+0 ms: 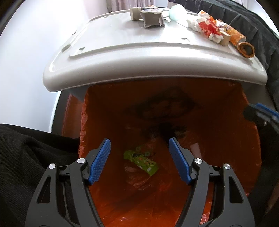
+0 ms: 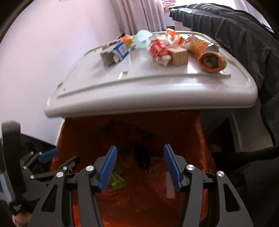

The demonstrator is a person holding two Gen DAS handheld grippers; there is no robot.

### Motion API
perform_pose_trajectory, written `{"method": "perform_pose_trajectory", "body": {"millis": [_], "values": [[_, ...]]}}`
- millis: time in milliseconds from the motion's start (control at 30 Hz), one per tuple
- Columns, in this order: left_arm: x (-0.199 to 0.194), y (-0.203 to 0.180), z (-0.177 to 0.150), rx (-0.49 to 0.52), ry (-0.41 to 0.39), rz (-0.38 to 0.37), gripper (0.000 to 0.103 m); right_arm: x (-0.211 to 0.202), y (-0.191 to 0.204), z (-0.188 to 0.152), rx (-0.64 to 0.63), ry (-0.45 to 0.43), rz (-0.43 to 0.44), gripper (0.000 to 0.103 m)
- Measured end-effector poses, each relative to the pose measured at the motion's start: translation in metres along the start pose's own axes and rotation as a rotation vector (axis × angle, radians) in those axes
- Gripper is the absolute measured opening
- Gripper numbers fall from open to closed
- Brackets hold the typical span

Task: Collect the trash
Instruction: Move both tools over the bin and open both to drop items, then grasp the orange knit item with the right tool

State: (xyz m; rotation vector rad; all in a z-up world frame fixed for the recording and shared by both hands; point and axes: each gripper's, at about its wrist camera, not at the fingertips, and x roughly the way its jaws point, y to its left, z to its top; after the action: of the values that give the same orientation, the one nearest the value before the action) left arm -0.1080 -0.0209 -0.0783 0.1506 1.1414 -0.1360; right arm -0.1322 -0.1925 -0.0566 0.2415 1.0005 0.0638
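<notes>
A bin lined with an orange bag (image 1: 226, 108) (image 2: 200, 136) is open below both grippers. A green wrapper (image 1: 141, 161) (image 2: 118, 181) and a pale pink strip (image 2: 170, 185) (image 1: 196, 148) lie at its bottom. My left gripper (image 1: 139, 141) is open and empty over the bin mouth. My right gripper (image 2: 139, 148) is open and empty over it too. On the white lid (image 1: 122, 50) (image 2: 139, 87) lie a torn grey carton (image 1: 152, 18) (image 2: 113, 54), a crumpled red-white wrapper (image 1: 205, 26) (image 2: 159, 50), an orange tube (image 1: 244, 47) (image 2: 209, 59) and a pale blue lump (image 1: 177, 11) (image 2: 143, 39).
Black cloth (image 1: 26, 153) lies left of the bin and dark cloth (image 2: 244, 40) drapes at the right behind the lid. A pale wall (image 2: 52, 52) stands to the left. The left gripper shows at the right view's left edge (image 2: 34, 162).
</notes>
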Motion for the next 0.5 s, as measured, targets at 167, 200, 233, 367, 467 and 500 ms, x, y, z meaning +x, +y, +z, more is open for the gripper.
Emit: {"method": "perform_pose_trajectory", "body": {"millis": [167,200,233,367,467,500], "values": [[-0.012,0.0,0.015,-0.007,-0.041,-0.041,0.068,-0.017,-0.029,0.043,0.041,-0.079,-0.067,0.056],[-0.016,-0.001,0.02,-0.007,-0.058,-0.04,0.068,-0.02,-0.036,0.053,0.047,-0.097,-0.088,0.058],[-0.021,-0.002,0.027,-0.008,-0.082,-0.038,0.068,-0.023,-0.045,0.067,0.052,-0.121,-0.124,0.062],[-0.028,-0.004,0.054,-0.031,-0.128,-0.058,0.068,-0.018,-0.077,0.107,0.093,-0.151,-0.217,0.063],[-0.029,-0.007,0.069,-0.049,-0.153,-0.062,0.068,-0.004,-0.096,0.125,0.134,-0.136,-0.245,0.063],[-0.028,-0.008,0.073,-0.051,-0.161,-0.059,0.068,0.003,-0.102,0.13,0.146,-0.126,-0.256,0.063]]}}
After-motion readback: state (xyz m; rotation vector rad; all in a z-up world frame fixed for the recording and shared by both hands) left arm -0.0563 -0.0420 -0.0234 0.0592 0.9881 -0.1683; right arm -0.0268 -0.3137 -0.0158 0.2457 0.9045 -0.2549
